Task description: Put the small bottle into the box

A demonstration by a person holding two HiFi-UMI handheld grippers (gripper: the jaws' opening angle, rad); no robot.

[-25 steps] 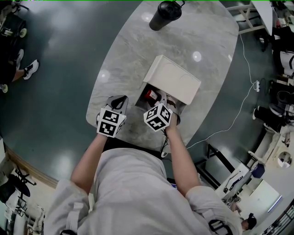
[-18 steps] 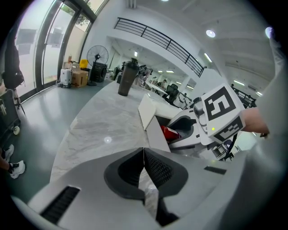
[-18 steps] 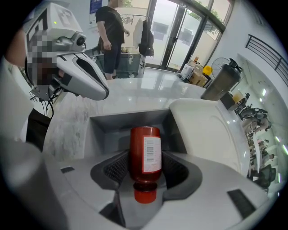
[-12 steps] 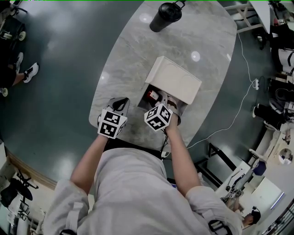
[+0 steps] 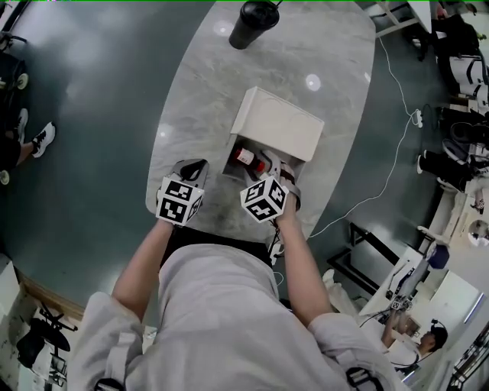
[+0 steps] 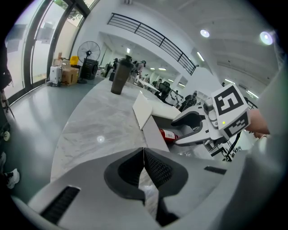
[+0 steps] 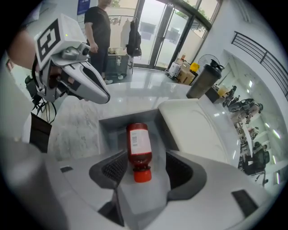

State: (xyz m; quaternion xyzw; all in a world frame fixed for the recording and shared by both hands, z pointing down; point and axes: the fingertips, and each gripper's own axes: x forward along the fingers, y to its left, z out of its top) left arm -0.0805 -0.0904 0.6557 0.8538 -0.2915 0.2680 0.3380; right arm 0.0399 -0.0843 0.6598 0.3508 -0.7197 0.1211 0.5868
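The small red bottle [image 7: 138, 148] with a white label and red cap lies on its side on the floor of the open white box [image 7: 112, 130], also visible from above [image 5: 246, 158]. My right gripper [image 7: 144, 168] hangs over it, steeply tilted down. Its jaws have just been opening and now stand open on either side of the bottle, pads clear of it. My left gripper [image 6: 144, 157] is shut with nothing in it, over the marble table left of the box [image 5: 233, 164]. From the left gripper view the bottle [image 6: 168, 134] shows under the right gripper [image 6: 191, 130].
The box's lid [image 5: 279, 122] stands open at its far side. A black shaker cup [image 5: 252, 19] stands at the far end of the oval marble table [image 5: 199, 84]. A cable [image 5: 382, 183] trails on the floor at right. A person stands behind the left gripper [image 7: 85, 83].
The right gripper's jaws have spread and it has lifted slightly; the bottle now lies free in the box. The left gripper has stayed put.
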